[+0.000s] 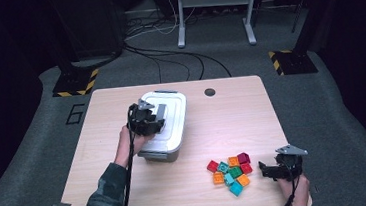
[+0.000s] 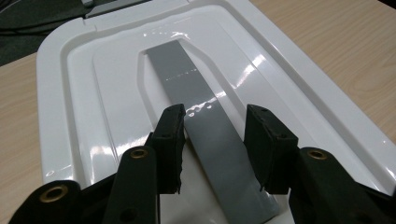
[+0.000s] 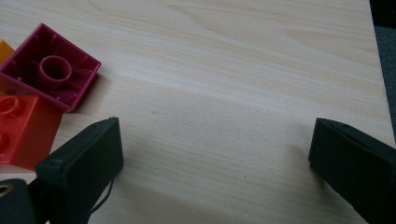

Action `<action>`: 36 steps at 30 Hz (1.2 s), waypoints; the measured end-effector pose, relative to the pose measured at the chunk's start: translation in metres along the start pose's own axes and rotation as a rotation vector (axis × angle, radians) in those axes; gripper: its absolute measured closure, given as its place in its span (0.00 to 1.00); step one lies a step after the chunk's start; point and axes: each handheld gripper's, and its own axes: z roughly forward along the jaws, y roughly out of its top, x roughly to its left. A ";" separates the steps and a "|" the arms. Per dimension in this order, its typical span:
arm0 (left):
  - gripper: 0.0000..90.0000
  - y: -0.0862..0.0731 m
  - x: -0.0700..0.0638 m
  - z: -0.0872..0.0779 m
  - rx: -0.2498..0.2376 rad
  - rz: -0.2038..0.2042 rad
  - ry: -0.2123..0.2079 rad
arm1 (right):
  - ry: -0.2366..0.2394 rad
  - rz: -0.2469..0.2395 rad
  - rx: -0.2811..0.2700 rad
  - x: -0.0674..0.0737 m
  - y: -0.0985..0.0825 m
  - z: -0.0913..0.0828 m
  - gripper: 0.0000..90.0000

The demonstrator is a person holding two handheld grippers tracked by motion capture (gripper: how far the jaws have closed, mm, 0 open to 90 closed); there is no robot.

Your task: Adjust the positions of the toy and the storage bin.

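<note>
A white lidded box (image 1: pixel 173 134) stands left of the table's middle, with a flat grey handle (image 2: pixel 175 70) running along its lid (image 2: pixel 93 93). My left gripper (image 2: pixel 215 112) reaches onto the lid from the near left, and its jaws straddle the handle with the pads against its two long edges. In the high view this left gripper (image 1: pixel 156 119) sits on the lid's near-left part. My right gripper (image 3: pixel 217 126) is wide open over bare wood at the front right, and nothing lies between its jaws. Just left of it lie a magenta brick (image 3: pixel 51 70), underside up, and a red brick (image 3: pixel 18 126).
Several coloured bricks (image 1: pixel 231 171) lie in a loose cluster near the front edge, left of the right gripper (image 1: pixel 263 169). A dark round hole (image 1: pixel 210 91) sits near the table's far edge. The table's right edge (image 3: pixel 373 70) runs close beside the right gripper.
</note>
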 end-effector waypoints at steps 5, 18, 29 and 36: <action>0.67 0.003 -0.004 0.002 0.006 0.022 -0.016 | 0.000 0.000 -0.001 0.000 0.000 0.000 0.02; 0.71 0.008 -0.009 0.005 0.014 0.037 -0.085 | 0.000 0.000 0.000 0.000 0.000 0.000 0.02; 0.62 0.019 -0.011 0.011 0.059 0.059 -0.059 | 0.000 0.000 -0.001 0.000 0.000 0.000 0.02; 0.70 0.026 -0.015 0.017 0.075 0.004 -0.043 | 0.000 0.000 -0.001 0.000 0.000 0.000 0.02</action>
